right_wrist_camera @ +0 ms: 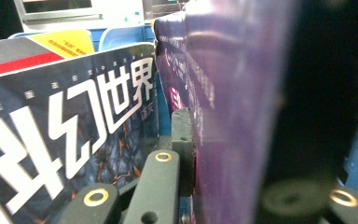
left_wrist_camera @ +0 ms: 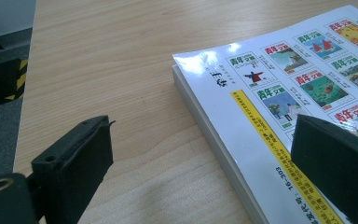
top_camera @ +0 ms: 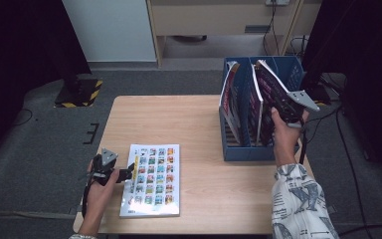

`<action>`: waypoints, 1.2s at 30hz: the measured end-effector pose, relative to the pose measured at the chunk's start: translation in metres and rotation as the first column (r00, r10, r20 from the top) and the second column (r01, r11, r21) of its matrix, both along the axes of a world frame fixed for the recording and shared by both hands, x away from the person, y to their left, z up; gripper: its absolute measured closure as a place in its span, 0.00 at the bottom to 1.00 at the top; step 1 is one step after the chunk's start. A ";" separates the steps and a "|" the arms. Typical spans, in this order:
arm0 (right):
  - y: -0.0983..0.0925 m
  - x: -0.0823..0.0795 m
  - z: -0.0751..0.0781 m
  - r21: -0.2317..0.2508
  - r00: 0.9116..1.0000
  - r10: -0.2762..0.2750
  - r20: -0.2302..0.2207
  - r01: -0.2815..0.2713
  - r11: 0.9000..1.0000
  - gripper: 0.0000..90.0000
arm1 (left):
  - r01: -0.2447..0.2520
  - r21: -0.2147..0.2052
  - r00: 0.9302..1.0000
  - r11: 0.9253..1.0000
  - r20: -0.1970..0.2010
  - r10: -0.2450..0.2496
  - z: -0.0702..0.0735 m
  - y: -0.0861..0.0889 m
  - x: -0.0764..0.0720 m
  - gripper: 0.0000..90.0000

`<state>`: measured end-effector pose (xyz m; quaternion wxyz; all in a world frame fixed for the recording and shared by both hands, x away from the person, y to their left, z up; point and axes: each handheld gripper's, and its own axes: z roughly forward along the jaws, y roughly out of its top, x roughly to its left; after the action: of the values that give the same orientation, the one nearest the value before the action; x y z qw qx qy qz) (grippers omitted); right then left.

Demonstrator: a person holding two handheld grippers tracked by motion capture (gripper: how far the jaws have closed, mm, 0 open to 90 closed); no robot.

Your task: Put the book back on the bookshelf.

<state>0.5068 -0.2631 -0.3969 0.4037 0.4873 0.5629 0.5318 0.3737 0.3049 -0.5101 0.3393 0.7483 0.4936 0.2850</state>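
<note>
Wooden bench (top_camera: 199,124): right gripper (top_camera: 283,110) clamps purple magazine (top_camera: 271,92) for filing; left gripper (top_camera: 125,173) gapes, empty, beside catalogue (top_camera: 151,179).

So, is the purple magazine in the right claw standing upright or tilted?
Tilted. The purple magazine leans left over the blue file box, its top past the rim, clamped by the right claw.

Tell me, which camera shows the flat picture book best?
The high view: the whole book lies flat on the table, beside the left gripper. The left gripper view gives a close corner and edge, with print readable. The right gripper view looks at other books.
</note>
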 end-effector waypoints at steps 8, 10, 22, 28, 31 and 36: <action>0.010 0.002 -0.010 -0.035 1.000 -0.008 -0.019 0.007 0.999 0.92 | 0.000 -0.002 1.000 1.000 0.004 0.000 0.001 -0.001 -0.001 0.06; 0.012 0.000 -0.009 -0.048 1.000 0.004 -0.023 -0.005 0.999 0.91 | 0.002 0.002 1.000 1.000 0.001 -0.002 0.001 -0.001 -0.001 0.06; 0.015 -0.011 -0.002 -0.052 0.998 0.053 -0.031 -0.054 0.997 0.83 | 0.000 0.005 1.000 1.000 -0.001 0.000 0.000 -0.001 -0.001 0.06; 0.013 -0.014 -0.003 -0.054 0.997 0.063 -0.034 -0.065 0.996 0.82 | -0.002 0.004 1.000 1.000 0.002 0.002 0.001 -0.001 -0.001 0.06; 0.013 -0.016 -0.003 -0.057 0.997 0.069 -0.039 -0.071 0.996 0.81 | -0.002 0.004 1.000 1.000 0.002 0.002 0.001 -0.001 -0.001 0.06; 0.013 -0.018 -0.001 -0.079 0.997 0.073 -0.041 -0.076 0.994 0.78 | 0.000 0.003 1.000 1.000 0.003 0.000 0.001 -0.001 -0.001 0.06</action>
<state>0.4889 -0.2504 -0.3979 0.3921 0.4595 0.6091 0.5139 0.3727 0.3041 -0.5093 0.3388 0.7484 0.4928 0.2867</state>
